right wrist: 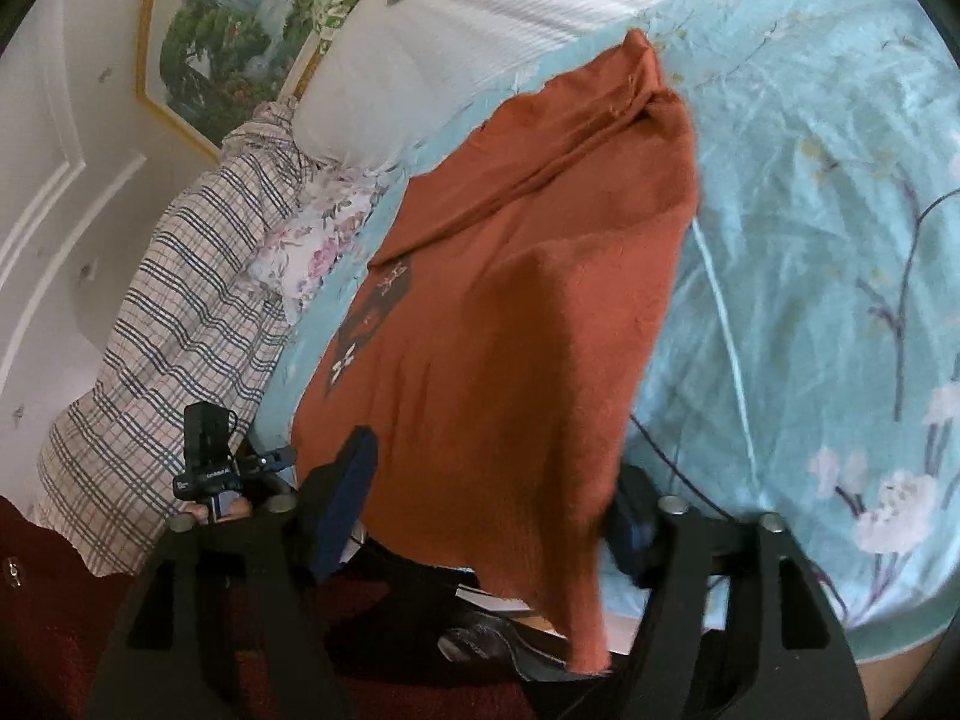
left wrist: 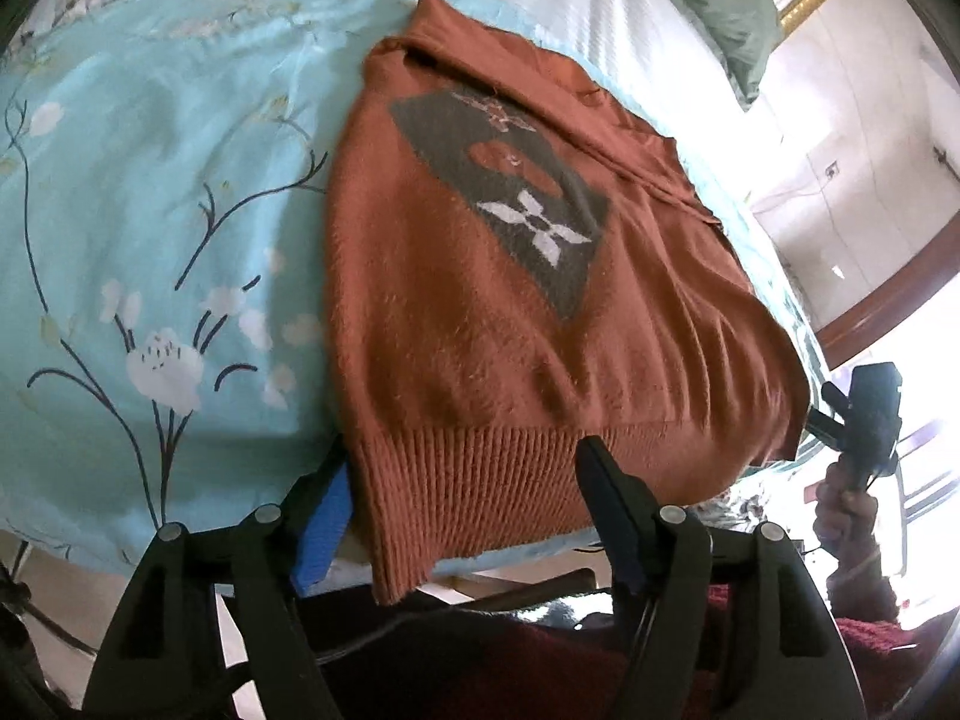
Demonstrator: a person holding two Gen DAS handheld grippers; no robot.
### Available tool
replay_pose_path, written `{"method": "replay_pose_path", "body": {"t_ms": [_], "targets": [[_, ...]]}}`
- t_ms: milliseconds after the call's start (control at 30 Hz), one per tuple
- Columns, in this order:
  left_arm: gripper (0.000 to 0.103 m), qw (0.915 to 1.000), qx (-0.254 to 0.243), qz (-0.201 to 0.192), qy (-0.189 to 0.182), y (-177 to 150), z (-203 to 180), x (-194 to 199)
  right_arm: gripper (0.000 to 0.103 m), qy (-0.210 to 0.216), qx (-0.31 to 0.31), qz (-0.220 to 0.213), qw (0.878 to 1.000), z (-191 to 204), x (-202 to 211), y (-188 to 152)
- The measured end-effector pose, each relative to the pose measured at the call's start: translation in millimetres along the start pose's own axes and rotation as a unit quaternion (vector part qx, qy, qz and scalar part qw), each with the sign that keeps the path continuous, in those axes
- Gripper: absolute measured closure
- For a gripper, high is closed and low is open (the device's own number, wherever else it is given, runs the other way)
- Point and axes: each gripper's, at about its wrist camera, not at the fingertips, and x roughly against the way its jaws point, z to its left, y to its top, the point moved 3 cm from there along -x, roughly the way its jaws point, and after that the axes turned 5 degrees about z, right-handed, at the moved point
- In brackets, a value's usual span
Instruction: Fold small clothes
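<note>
Rust-orange knit sweater (left wrist: 480,300) lies on the bed's pale blue floral sheet (left wrist: 150,210), ribbed hem hanging off the edge at 6 o'clock. Fuzzy knit; grey diamond patch with white four-petal motif at centre. My left tongs (left wrist: 462,480) spread wide, straddling the hem. My right tongs (right wrist: 498,492) also wide, the sweater's draped edge between them. Plaid cloth (right wrist: 180,312) at 9 o'clock.

- Left gripper (left wrist: 462,480): matte black plastic arms with round silver screws, one finger faced with a bright blue pad (left wrist: 324,531).
- Right gripper (right wrist: 489,504): the same black frame — its pads look darker blue, though blur obscures them.
- Hand (left wrist: 840,510) gripping a black handle; dark red knitted sleeve (left wrist: 870,642).
</note>
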Motion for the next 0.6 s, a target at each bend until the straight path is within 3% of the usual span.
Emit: {"method": "replay_pose_path", "body": {"t_ms": [167, 333, 367, 400, 433, 500, 600], "targets": [[0.038, 0.9999, -0.001, -0.001, -0.012, 2.2, 3.0, 0.1, 0.023, -0.001, 0.025, 0.013, 1.000, 7.0, -7.3, 2.8], [0.068, 0.9998, -0.013, 0.000, 0.012, 4.2, 6.8, 1.4, 0.023, 0.008, 0.020, 0.009, 1.000, 7.7, -10.9, 6.0], [0.071, 0.9997, -0.015, 0.001, 0.016, 4.4, 7.3, 1.8, 0.028, 0.002, 0.023, 0.012, 1.000, 8.6, -11.6, 5.5], [0.077, 0.9996, -0.017, 0.002, 0.021, 4.6, 8.5, 2.3, 0.040, -0.010, 0.027, 0.017, 0.999, 8.7, -11.8, 4.2], [0.087, 0.9995, -0.020, 0.001, 0.024, 3.8, 9.2, 3.5, 0.045, -0.022, 0.028, 0.023, 0.999, 7.5, -11.5, 2.0], [0.093, 0.9996, -0.023, 0.001, 0.019, 2.9, 9.7, 4.8, 0.063, -0.030, 0.018, 0.026, 0.999, 0.2, -7.2, 0.6], [0.092, 0.9997, -0.017, 0.011, 0.013, 4.4, 11.9, 0.6, 0.069, -0.028, 0.005, 0.025, 0.999, -5.7, -3.2, -2.2]]}}
